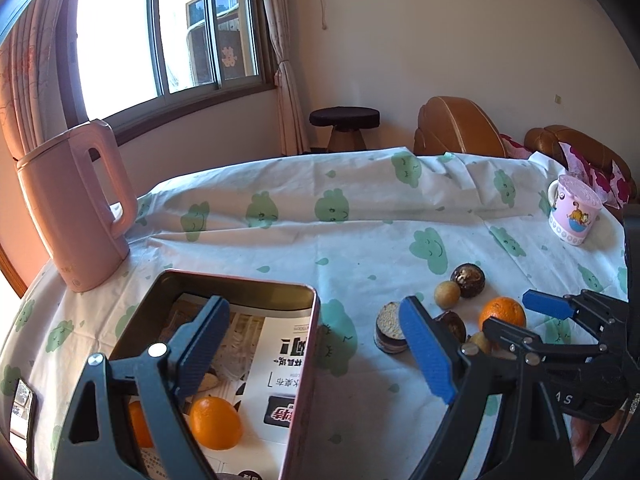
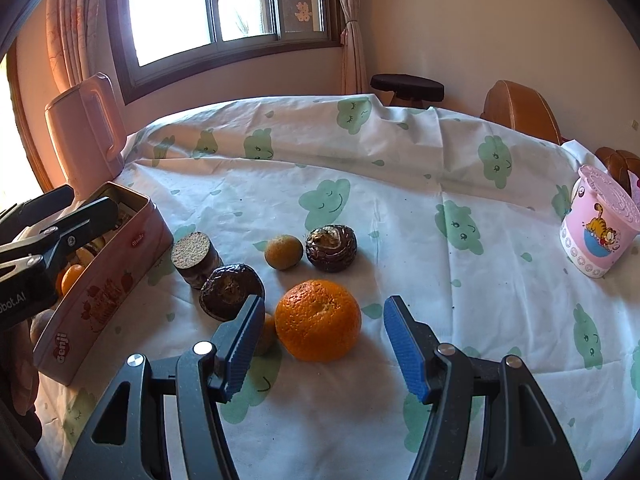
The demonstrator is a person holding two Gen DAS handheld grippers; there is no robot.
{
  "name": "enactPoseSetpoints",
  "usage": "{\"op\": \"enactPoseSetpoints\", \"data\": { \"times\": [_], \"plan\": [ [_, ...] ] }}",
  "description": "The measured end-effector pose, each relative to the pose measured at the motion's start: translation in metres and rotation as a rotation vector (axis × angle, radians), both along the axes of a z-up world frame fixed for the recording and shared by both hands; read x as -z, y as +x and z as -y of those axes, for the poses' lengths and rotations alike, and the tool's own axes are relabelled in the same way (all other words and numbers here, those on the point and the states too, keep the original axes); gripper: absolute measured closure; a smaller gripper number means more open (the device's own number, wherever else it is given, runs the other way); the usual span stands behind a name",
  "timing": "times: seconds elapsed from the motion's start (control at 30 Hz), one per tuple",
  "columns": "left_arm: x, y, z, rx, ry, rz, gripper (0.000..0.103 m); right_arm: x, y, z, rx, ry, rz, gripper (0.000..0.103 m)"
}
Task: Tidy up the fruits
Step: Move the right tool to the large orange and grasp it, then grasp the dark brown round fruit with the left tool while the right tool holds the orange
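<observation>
Seen from the left wrist: left gripper (image 1: 316, 344) open and holding nothing, hanging over the right wall of the pink tin (image 1: 298, 380), one finger inside, one outside above the tablecloth (image 1: 360, 240). Already in the tin: an orange (image 1: 216, 422), a second one partly hidden behind the finger. Risk here: lowering carelessly could strike the thin wall and tip or push the tin, because the jaws stand astride it. Right gripper (image 1: 476, 324) visible at the right, reaching low toward the loose fruits.

Seen from the right wrist: right gripper (image 2: 320, 342) wide open, empty, tilted downward, its fingers on both sides of the large orange (image 2: 319, 320) but not touching yet. Risk: a small yellowish fruit (image 2: 269, 334) lying just beside the left finger could be caught or rolled away; round orange may also slip out if squeezed off centre. Two dark fruits (image 2: 231, 291) (image 2: 331, 247), a cut piece (image 2: 194, 255) and a small brown fruit (image 2: 283, 252) waiting behind.
</observation>
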State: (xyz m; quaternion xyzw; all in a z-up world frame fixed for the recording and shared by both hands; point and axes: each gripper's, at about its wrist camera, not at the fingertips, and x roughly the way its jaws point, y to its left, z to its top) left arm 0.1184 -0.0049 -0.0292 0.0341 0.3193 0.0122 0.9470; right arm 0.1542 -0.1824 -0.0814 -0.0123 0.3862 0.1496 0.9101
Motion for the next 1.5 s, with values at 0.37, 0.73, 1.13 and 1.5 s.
{"op": "enactPoseSetpoints", "data": {
  "times": [0.37, 0.73, 1.13, 1.5],
  "plan": [
    [0.013, -0.002, 0.017, 0.043, 0.002, -0.032, 0.016, 0.003, 0.0, 0.006, -0.013, 0.063, -0.023, 0.056],
    [0.028, -0.003, 0.042, 0.111, -0.001, -0.092, 0.037, -0.007, -0.029, 0.036, 0.101, -0.03, 0.089, 0.056],
    [0.039, 0.005, 0.053, 0.132, -0.06, -0.161, 0.052, -0.004, -0.029, 0.048, 0.115, -0.005, 0.071, 0.056],
    [0.047, 0.025, 0.067, 0.163, -0.132, -0.229, 0.061, -0.003, -0.026, 0.048, 0.113, -0.002, 0.059, 0.056]
  ]
}}
